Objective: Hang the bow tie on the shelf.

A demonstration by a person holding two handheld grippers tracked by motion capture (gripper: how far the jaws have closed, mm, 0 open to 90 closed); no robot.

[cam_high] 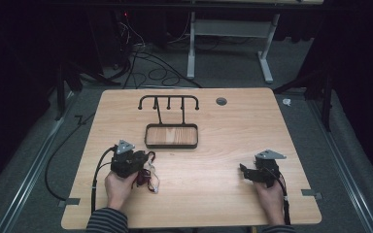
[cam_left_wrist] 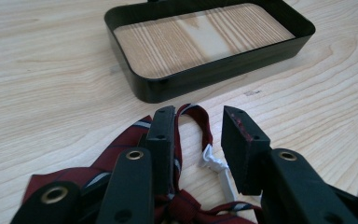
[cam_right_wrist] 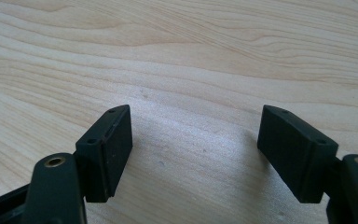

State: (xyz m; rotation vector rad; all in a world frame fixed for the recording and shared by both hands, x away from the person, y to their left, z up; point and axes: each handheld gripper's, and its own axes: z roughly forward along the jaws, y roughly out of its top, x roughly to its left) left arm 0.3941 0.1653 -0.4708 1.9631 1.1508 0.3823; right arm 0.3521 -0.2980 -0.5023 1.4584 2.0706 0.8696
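Observation:
A dark red striped necktie [cam_left_wrist: 121, 140] with a thin neck strap and a white plastic clip [cam_left_wrist: 214, 163] lies bunched on the wooden table [cam_high: 213, 126]. My left gripper [cam_left_wrist: 198, 123] hovers right over it, open, with the strap loop and clip lying between the jaws. From above, the tie [cam_high: 149, 175] pokes out to the right of the left gripper [cam_high: 143, 158]. My right gripper [cam_right_wrist: 196, 135] is open wide over bare wood near the table's front right [cam_high: 244, 171].
A black metal stand with a wood-bottomed tray [cam_high: 171, 144] and a rail of hooks [cam_high: 168, 99] stands at mid-table, just beyond the tie; its tray [cam_left_wrist: 214, 70] is bare inside. A grommet hole [cam_high: 221, 101] sits near the far edge. Cables lie on the floor behind.

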